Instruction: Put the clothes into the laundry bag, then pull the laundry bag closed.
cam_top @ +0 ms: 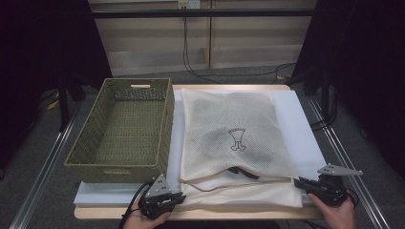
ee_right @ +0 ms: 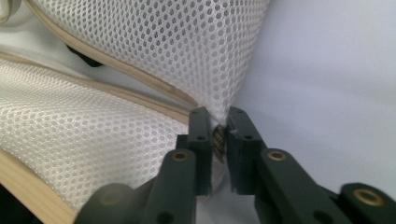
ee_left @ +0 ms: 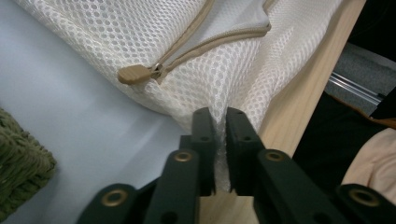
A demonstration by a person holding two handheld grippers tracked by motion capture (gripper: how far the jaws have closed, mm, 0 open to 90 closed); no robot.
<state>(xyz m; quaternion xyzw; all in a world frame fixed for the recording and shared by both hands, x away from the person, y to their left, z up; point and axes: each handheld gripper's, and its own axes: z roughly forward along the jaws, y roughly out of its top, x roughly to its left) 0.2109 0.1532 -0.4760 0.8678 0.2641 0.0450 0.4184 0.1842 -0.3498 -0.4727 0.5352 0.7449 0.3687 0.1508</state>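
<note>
On the white sheet [cam_top: 305, 124] beside the green basket [cam_top: 125, 130] lies the mesh laundry bag [cam_top: 234, 133], a gripper at each near corner. Left gripper [ee_left: 221, 116] view — jaws pinched tight on the bag's corner below the zip pull [ee_left: 133, 74]. Right gripper [ee_right: 218, 116] view — jaws nearly closed on the mesh where the zip ends.

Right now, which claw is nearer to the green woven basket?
Left. The left claw pinches the mesh bag at its near corner beside the basket; the right claw grips the bag's opposite near corner.
</note>
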